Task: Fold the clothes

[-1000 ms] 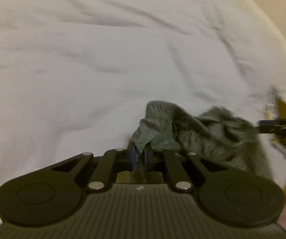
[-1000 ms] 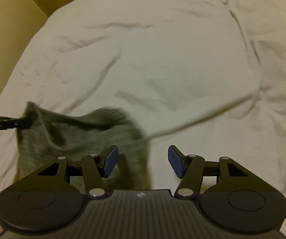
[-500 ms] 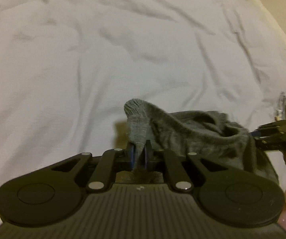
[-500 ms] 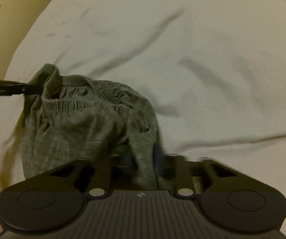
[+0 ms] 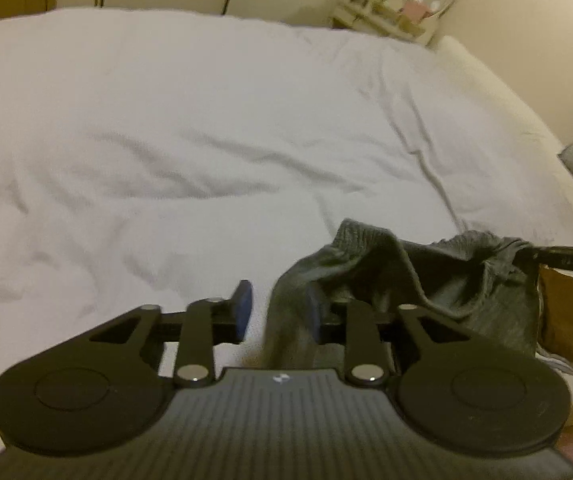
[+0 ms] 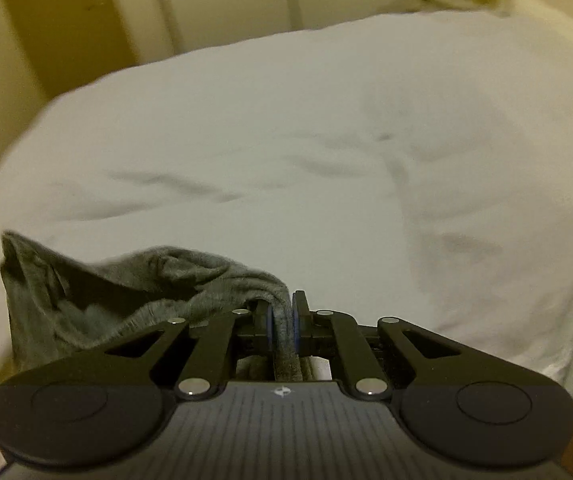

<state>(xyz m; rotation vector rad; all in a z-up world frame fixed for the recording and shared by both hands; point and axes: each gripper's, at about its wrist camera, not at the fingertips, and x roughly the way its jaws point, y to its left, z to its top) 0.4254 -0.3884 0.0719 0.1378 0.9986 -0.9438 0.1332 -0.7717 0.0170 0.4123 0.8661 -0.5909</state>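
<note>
- The left gripper (image 5: pixel 276 312), clamped on the grey garment (image 5: pixel 446 284) half a second ago, is now standing with jaws apart.
- The right gripper (image 6: pixel 282 322) is staying clamped on the garment's edge above the bed (image 6: pixel 326 160).

Both wrist cameras look forward along their jaws, low and near the white bed (image 5: pixel 214 128); both share the grey garment (image 6: pixel 98 292).

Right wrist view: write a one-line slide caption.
Right gripper shut on the waistband edge of grey shorts, held above a white bedsheet.
</note>
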